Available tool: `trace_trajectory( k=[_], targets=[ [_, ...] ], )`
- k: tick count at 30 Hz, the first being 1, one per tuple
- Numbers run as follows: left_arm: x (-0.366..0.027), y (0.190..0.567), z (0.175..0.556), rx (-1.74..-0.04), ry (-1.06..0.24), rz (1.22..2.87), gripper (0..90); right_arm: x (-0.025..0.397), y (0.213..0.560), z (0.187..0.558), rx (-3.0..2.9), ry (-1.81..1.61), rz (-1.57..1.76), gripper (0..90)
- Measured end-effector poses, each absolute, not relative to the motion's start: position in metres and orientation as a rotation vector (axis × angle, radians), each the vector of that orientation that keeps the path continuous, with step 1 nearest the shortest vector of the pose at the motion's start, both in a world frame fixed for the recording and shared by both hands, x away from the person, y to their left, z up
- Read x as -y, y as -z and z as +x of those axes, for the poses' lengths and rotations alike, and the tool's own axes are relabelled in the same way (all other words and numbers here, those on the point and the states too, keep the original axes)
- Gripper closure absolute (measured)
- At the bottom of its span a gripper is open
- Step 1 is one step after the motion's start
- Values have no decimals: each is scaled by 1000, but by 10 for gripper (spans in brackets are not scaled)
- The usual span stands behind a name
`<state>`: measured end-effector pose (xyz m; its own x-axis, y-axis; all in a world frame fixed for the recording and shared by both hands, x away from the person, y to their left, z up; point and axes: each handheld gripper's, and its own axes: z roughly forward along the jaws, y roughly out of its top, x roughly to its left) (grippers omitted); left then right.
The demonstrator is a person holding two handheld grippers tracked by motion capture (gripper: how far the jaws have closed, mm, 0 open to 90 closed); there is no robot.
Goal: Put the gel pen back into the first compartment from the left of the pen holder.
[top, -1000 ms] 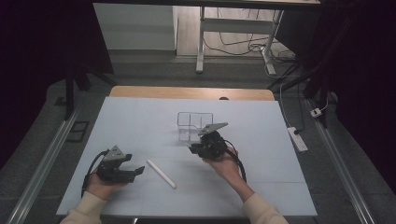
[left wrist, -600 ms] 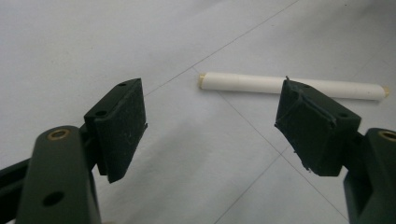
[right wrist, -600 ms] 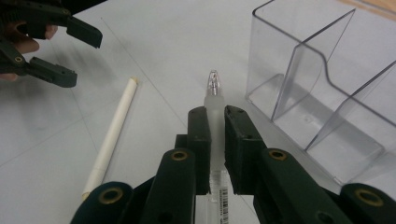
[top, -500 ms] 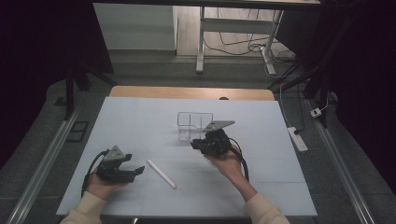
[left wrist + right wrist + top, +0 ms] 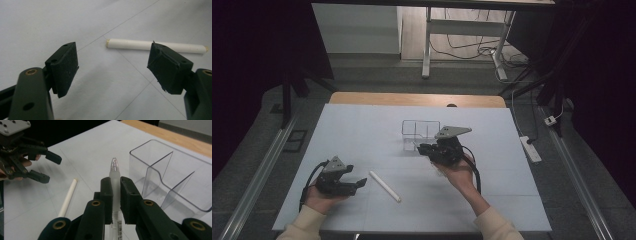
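Note:
My right gripper (image 5: 422, 148) is held just above the table, right in front of the clear divided organiser (image 5: 420, 131). In the right gripper view it (image 5: 115, 182) is shut on a clear frosted pen (image 5: 114, 171), tip pointing away, with the organiser (image 5: 175, 177) just to its right. A white stick (image 5: 384, 186) lies flat on the white table sheet between the two hands. My left gripper (image 5: 360, 184) rests low at the front left, open and holding nothing. In the left gripper view (image 5: 113, 57) the stick (image 5: 155, 45) lies a short way beyond the jaws.
The white sheet (image 5: 362, 130) covers most of a wooden table (image 5: 417, 99). A power strip (image 5: 530, 148) lies on the floor to the right. A metal rail (image 5: 257, 175) runs along the left side. The left gripper (image 5: 51, 168) shows far left in the right gripper view.
The right gripper, still holding the pen, has shifted slightly to the right and turned a little near the organiser. The left gripper and the stick have stayed put.

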<state>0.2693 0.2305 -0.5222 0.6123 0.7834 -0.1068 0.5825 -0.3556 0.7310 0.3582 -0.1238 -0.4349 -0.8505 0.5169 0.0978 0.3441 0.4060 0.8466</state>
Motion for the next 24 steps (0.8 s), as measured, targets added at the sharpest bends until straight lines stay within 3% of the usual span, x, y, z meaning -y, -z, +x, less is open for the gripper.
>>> trace_trajectory(
  k=[24],
  targets=[
    [-231,521,269,-1074,-342,2071,243,132,416,355,-2341,-1570,731,807]
  ],
)
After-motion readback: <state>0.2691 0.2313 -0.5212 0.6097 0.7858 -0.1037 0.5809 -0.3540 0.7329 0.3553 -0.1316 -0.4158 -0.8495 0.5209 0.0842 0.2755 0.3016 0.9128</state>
